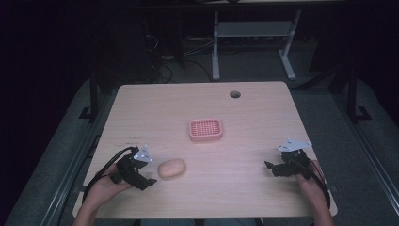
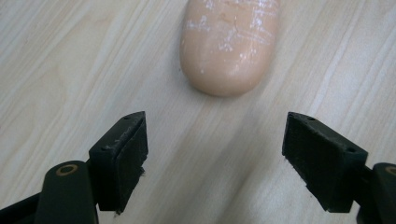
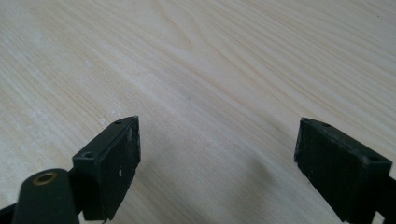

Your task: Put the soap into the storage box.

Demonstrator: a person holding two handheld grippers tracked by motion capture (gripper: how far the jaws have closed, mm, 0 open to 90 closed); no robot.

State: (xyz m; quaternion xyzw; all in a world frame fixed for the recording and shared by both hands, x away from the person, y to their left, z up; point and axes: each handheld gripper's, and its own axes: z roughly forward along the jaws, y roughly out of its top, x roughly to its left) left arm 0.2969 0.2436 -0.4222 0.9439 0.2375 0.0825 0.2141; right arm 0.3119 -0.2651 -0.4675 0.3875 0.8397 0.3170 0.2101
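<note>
A peach soap bar (image 1: 171,168) is seen lower left of centre, long axis across the frame, just right of the left gripper (image 1: 148,180), held wide open and empty; the right gripper (image 1: 267,165), likewise agape, is kept well apart.

A light wooden table (image 1: 244,155) with rounded corners takes up the middle of the high view, its pale grain running across the top. Near its far edge, right of centre, sits a round dark cable hole (image 1: 235,94). A faint line of small dark marks (image 1: 133,138) lies on the left part of the top. Grey floor (image 1: 324,101) surrounds the table. Beyond the far edge stands a white desk frame (image 1: 216,47) with two legs and a crossbar, and dark cables (image 1: 162,70) are tangled on the floor to its left. A black upright post (image 1: 93,94) stands off each far corner of the table.
</note>
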